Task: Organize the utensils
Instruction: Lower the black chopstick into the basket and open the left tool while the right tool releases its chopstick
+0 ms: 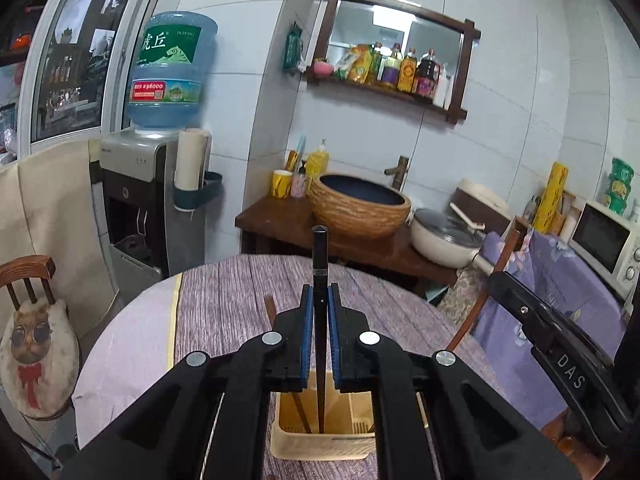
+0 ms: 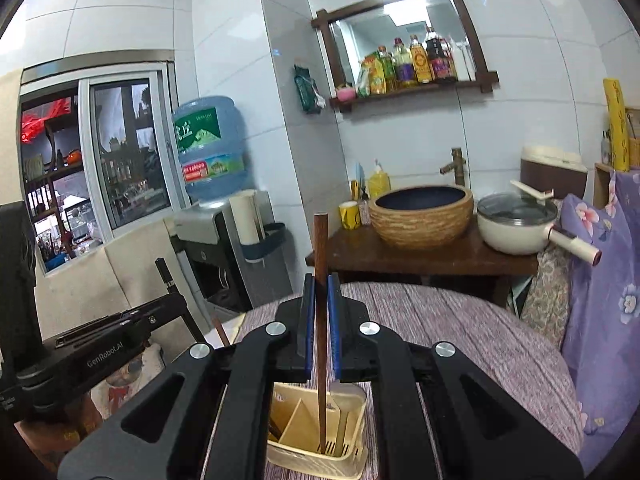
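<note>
My left gripper (image 1: pixel 320 294) is shut on a black chopstick (image 1: pixel 320 264), held upright with its lower tip inside a cream utensil holder (image 1: pixel 320 444) on the round table (image 1: pixel 224 304). A brown chopstick (image 1: pixel 269 306) stands in the same holder. My right gripper (image 2: pixel 320 282) is shut on a brown wooden chopstick (image 2: pixel 320 240), upright, with its tip down in the cream utensil holder (image 2: pixel 316 456), which has dividers and a pale utensil (image 2: pixel 344 396) in it. The left gripper's body (image 2: pixel 100 352) shows at the left of the right wrist view.
The table carries a purple wood-grain cloth (image 2: pixel 460 328). Behind it a wooden counter (image 1: pixel 280 220) bears a woven basin (image 1: pixel 360 208), a cream pot (image 1: pixel 444 236) and cups. A water dispenser (image 1: pixel 148 200) stands on the left, a chair (image 1: pixel 32 320) beside the table, a microwave (image 1: pixel 604 240) on the right.
</note>
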`<state>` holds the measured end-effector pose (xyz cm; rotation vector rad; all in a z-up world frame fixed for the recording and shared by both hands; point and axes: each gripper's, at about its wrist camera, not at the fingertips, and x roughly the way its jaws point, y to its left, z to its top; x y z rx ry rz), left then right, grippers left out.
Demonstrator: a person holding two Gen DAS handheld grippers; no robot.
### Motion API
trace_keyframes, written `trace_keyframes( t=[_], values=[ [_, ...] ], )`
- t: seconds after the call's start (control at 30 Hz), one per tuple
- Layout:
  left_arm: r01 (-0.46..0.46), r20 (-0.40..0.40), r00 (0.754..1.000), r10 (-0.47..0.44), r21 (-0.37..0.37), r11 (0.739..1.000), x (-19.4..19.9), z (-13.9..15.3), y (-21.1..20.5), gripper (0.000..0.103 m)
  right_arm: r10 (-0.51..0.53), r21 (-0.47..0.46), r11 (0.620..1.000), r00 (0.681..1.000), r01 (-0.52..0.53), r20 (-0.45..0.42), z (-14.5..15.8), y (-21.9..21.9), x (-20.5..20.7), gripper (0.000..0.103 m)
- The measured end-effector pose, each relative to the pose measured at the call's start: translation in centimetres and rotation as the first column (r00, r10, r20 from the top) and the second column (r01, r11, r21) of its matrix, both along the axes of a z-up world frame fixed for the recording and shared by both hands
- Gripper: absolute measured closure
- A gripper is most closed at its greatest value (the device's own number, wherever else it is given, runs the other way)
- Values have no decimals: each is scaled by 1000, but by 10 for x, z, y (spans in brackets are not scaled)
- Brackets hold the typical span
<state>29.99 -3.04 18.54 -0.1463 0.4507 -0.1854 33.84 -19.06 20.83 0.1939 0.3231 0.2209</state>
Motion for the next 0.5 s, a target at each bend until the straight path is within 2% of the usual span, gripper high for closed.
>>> trace_keyframes(
  t=[0.07, 0.23, 0.5],
  values=[
    [-6, -9, 1000, 6, 23, 1000, 0, -9, -3, 95, 5, -3, 1000, 1000, -5, -16, -12, 1, 1, 96],
    [-4, -57, 998, 6, 24, 1000, 6, -30, -4, 95, 6, -15, 1000, 999, -6, -46, -33, 3, 6, 96],
    [-6, -97, 995, 9, 41, 999, 11, -50, -6, 95, -5, -12, 1000, 998, 4, -68, -47, 2, 9, 96]
  ],
)
